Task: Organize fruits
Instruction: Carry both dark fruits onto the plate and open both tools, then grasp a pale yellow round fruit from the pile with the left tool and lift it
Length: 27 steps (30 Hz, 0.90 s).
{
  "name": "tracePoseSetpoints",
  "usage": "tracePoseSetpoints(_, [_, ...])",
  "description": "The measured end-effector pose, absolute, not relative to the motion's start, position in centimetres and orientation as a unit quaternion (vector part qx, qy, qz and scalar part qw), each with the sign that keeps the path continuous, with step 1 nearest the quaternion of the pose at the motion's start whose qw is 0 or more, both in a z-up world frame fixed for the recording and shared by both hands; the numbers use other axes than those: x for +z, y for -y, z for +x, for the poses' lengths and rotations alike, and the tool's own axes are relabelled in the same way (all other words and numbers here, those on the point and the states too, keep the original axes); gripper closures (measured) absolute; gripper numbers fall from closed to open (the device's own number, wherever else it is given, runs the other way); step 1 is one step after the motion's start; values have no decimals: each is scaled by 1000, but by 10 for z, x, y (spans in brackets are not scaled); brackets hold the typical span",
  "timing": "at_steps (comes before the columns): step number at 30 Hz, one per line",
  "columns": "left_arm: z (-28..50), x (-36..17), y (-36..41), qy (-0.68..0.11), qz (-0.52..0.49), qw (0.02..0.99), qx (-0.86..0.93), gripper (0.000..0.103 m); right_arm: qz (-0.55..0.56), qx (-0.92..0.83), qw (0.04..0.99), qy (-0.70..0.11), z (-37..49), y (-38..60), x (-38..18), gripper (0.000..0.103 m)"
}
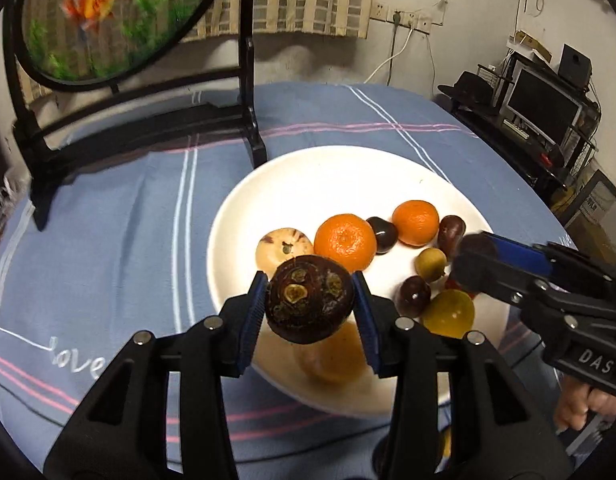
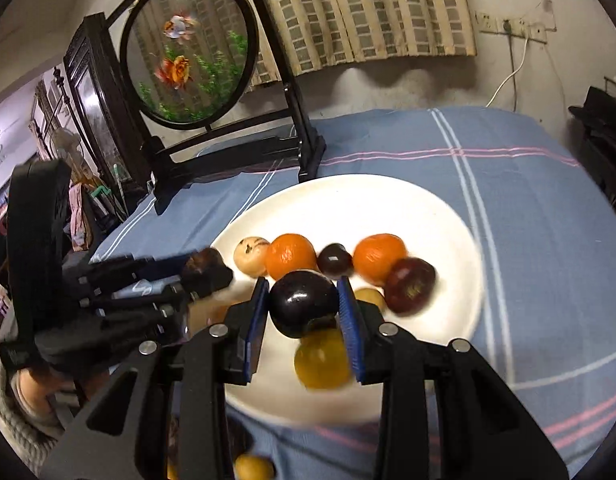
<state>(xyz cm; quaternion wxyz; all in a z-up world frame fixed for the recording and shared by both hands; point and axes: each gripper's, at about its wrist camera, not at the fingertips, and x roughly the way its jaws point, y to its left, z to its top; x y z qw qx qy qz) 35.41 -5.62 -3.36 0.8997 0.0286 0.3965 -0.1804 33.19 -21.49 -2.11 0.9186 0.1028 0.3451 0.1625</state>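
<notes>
Left tool (image 1: pixel 310 304) grips brown fruit (image 1: pixel 310 300), right tool (image 2: pixel 303 304) dark plum (image 2: pixel 303 303), above plate (image 2: pixel 448 208); slack pinch drops either, scattering the row.

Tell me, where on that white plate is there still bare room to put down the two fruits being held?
The far half of the plate, between the row of oranges and the black stand, is bare. So is its left side beside the pale fruit. The near right side is crowded with small dark fruits and a yellow one.
</notes>
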Motion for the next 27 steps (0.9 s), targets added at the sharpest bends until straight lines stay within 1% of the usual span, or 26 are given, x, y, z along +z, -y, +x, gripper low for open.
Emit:
tracePoseSetpoints(1, [356, -37, 56, -398, 26, 899, -181, 59, 106, 166, 919, -342, 335, 214, -22, 67])
tracePoseSetpoints(3, [359, -44, 56, -397, 25, 900, -179, 48, 85, 163, 919, -348, 341, 210, -25, 67])
tracePoseSetpoints(4, [360, -46, 55, -398, 25, 900, -178, 39, 77, 159, 919, -353, 343, 209, -26, 67])
tracePoseSetpoints(5, [360, -47, 54, -398, 25, 900, -176, 36, 74, 156, 919, -355, 344, 209, -26, 67])
tracePoseSetpoints(7, [360, -47, 51, -398, 22, 901, -172, 36, 77, 159, 919, -354, 344, 212, -27, 67])
tracePoseSetpoints(9, [359, -43, 45, -397, 15, 902, -168, 32, 81, 156, 919, -352, 343, 215, -27, 67])
tracePoseSetpoints(11, [355, -38, 38, -392, 5, 906, -161, 19, 82, 159, 918, -353, 342, 216, -25, 66])
tracePoseSetpoints(12, [352, -34, 35, -390, 1, 907, -159, 18, 81, 156, 919, -353, 342, 215, -24, 61])
tracePoseSetpoints(13, [349, -31, 32, -387, -2, 909, -157, 18, 77, 152, 920, -353, 343, 213, -24, 42])
tracePoseSetpoints(14, [346, -29, 30, -385, -5, 910, -153, 17, 74, 146, 924, -344, 342, 211, -24, 38])
tracePoseSetpoints(18, [319, -20, 14, -376, -17, 916, -140, 15, 73, 140, 935, -319, 334, 211, -17, 38])
tracePoseSetpoints(22, [285, -22, -6, -379, -28, 915, -136, 10, 102, 155, 946, -266, 299, 229, 18, 36])
tracePoseSetpoints(23, [279, -23, -8, -383, -30, 913, -137, 10, 107, 157, 947, -260, 289, 232, 23, 32])
tracePoseSetpoints(24, [269, -26, -10, -387, -30, 910, -142, 10, 110, 159, 947, -258, 279, 235, 25, 24])
tracePoseSetpoints(25, [262, -27, -11, -388, -28, 910, -145, 10, 113, 161, 947, -255, 265, 241, 24, 23])
tracePoseSetpoints(26, [253, -29, -10, -386, -21, 910, -148, 10, 119, 157, 948, -249, 253, 246, 21, 16])
tracePoseSetpoints(27, [242, -32, -8, -384, -10, 911, -149, 9, 129, 149, 949, -244, 242, 252, 17, 11])
